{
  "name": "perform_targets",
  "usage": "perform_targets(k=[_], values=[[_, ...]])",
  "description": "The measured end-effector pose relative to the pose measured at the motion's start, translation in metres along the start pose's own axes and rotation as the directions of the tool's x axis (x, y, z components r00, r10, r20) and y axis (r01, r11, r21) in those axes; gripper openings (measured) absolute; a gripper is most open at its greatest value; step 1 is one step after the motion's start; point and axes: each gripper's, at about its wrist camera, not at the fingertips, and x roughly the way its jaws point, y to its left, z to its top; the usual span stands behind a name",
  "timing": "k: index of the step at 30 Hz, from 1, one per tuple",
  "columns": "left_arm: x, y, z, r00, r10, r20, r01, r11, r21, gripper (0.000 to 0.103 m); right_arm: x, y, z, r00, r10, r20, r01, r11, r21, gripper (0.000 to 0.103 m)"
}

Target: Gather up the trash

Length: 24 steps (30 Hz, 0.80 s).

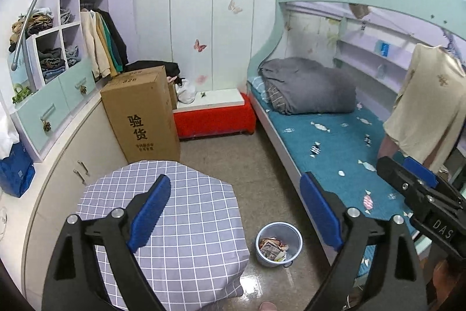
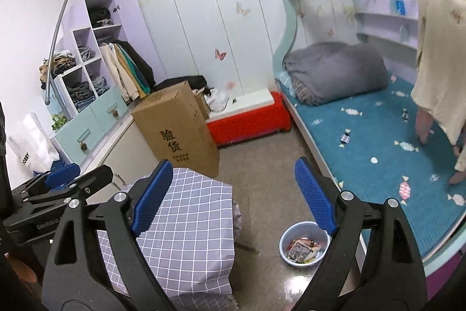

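Both grippers open and empty, high above a small bin of trash.

The left gripper (image 1: 236, 212) has its jaws spread wide and holds nothing; the right gripper (image 2: 233, 194) is the same. Below them, at the bottom middle of both views, one blue bin (image 1: 278, 244) stands on the floor, just beside the bed (image 1: 343, 142) and near the one checked table (image 1: 174, 212). Inside lie crumpled paper scraps (image 1: 272, 248), too bunched to count. They look light, soft and easy to squash, so a pinch on a top edge should lift one. The bin looks light too; its thin rim seems the best place to grab. One tall cardboard box (image 1: 142, 112) stands behind the table.
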Motion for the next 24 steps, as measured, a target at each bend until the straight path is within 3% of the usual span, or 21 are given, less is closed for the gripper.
perform_targets(k=[12,24], values=[[-0.071,0.018,-0.019,0.993,-0.04,0.109,0.036,0.999,0.035,0.093,-0.084,0.053,-0.019,0.986,-0.073,0.15,0.082,0.995,-0.053,0.088],[-0.106,0.021,-0.023,0.984,-0.046,0.175,0.035,0.997,0.064,0.095,-0.12,0.074,-0.027,0.965,-0.12,0.234,0.148,0.983,-0.105,0.09]])
